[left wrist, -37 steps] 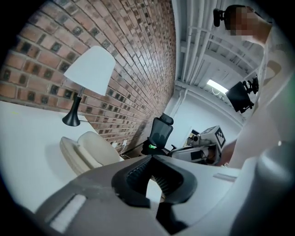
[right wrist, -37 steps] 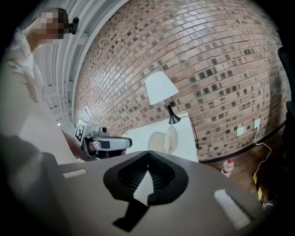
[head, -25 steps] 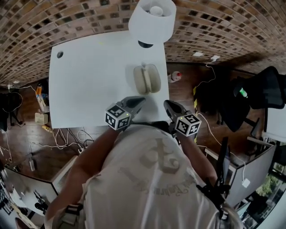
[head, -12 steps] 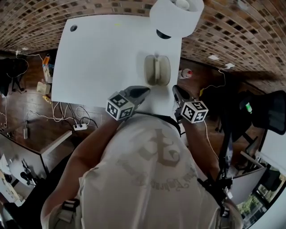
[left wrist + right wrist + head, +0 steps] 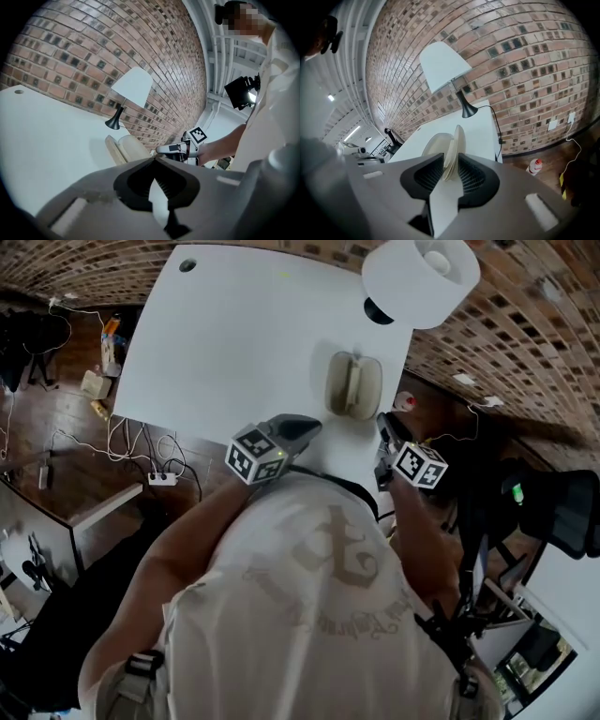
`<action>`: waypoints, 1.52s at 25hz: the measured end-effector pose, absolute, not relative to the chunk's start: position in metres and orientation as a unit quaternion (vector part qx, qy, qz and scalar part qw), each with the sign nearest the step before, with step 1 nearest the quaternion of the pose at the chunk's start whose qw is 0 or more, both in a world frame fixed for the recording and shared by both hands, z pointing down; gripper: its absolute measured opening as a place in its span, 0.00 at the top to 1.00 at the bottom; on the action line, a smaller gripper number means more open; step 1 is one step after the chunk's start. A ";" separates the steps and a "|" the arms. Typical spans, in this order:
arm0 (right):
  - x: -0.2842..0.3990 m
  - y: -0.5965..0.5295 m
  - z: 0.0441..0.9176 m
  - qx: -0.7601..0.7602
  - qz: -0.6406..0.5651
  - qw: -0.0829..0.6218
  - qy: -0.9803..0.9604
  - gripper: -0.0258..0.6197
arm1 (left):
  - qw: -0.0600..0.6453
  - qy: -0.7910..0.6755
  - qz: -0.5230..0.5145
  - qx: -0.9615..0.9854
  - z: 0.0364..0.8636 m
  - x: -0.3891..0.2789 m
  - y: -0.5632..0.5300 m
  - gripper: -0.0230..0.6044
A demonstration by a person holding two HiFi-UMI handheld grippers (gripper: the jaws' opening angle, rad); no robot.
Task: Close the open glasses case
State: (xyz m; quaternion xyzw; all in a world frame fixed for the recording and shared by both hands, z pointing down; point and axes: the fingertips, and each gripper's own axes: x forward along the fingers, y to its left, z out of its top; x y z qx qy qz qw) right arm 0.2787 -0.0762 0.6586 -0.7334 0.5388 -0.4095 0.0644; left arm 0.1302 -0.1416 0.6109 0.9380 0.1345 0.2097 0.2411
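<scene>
Approach stage; the closing itself is not begun. The glasses case (image 5: 353, 385) lies open on the white table (image 5: 234, 334), near the table's right edge and just in front of the base of the lamp (image 5: 420, 279). Its 2 halves are splayed either side of the hinge. The right gripper (image 5: 450, 156) sits just beside the case's near right corner. Its jaws have just been opening and now stand partly apart, with the raised edge of 1 half lined up in the gap and the pads not pressing on it. Whether that edge is already between the tips or just beyond them cannot be told. The left gripper (image 5: 154, 160) hovers at the table's near edge, short of the case's left half, tips together and nothing in them. Judgement: the person is setting up to fold the case, with the right gripper as the working tool. The next move probably calls for catching or pushing 1 half and swinging it over the hinge onto the other. The left gripper would steady the resting half so the light case does not skid toward the table edge. A final press is likely needed to seat the 2 halves.
</scene>
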 end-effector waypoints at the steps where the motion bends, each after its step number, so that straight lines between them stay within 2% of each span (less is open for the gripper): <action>1: 0.281 -0.077 0.662 -0.734 -0.415 0.067 0.534 0.78 | 0.240 0.134 0.210 0.938 0.611 0.128 -0.143 0.96; 6: 0.290 -0.084 0.684 -0.728 -0.447 0.095 0.511 0.67 | 0.231 0.125 0.212 0.941 0.609 0.120 -0.152 0.96; 11: 0.292 -0.093 0.698 -0.724 -0.462 0.087 0.504 0.65 | 0.227 0.111 0.212 0.944 0.608 0.107 -0.162 0.96; 12: 0.292 -0.095 0.702 -0.726 -0.463 0.078 0.502 0.67 | 0.226 0.108 0.212 0.945 0.607 0.104 -0.164 0.96; 14: 0.291 -0.099 0.707 -0.733 -0.462 0.064 0.495 0.81 | 0.223 0.102 0.210 0.946 0.605 0.097 -0.170 0.96; 18: 0.294 -0.103 0.703 -0.748 -0.447 0.049 0.489 0.83 | 0.221 0.095 0.207 0.948 0.602 0.089 -0.178 0.96; 21: 0.302 -0.105 0.691 -0.762 -0.416 0.003 0.497 0.84 | 0.220 0.095 0.205 0.949 0.602 0.090 -0.179 0.96; 25: 0.286 -0.119 0.671 -0.754 -0.336 -0.139 0.546 0.82 | 0.220 0.099 0.203 0.949 0.603 0.089 -0.182 0.96; 28: 0.270 -0.127 0.663 -0.749 -0.291 -0.197 0.562 0.81 | 0.221 0.098 0.201 0.949 0.602 0.087 -0.185 0.96; 33: 0.246 -0.134 0.657 -0.735 -0.255 -0.240 0.581 0.79 | 0.224 0.102 0.198 0.949 0.602 0.087 -0.189 0.96; 38: 0.206 -0.146 0.653 -0.693 -0.245 -0.232 0.637 0.77 | 0.225 0.111 0.199 0.947 0.603 0.086 -0.188 0.96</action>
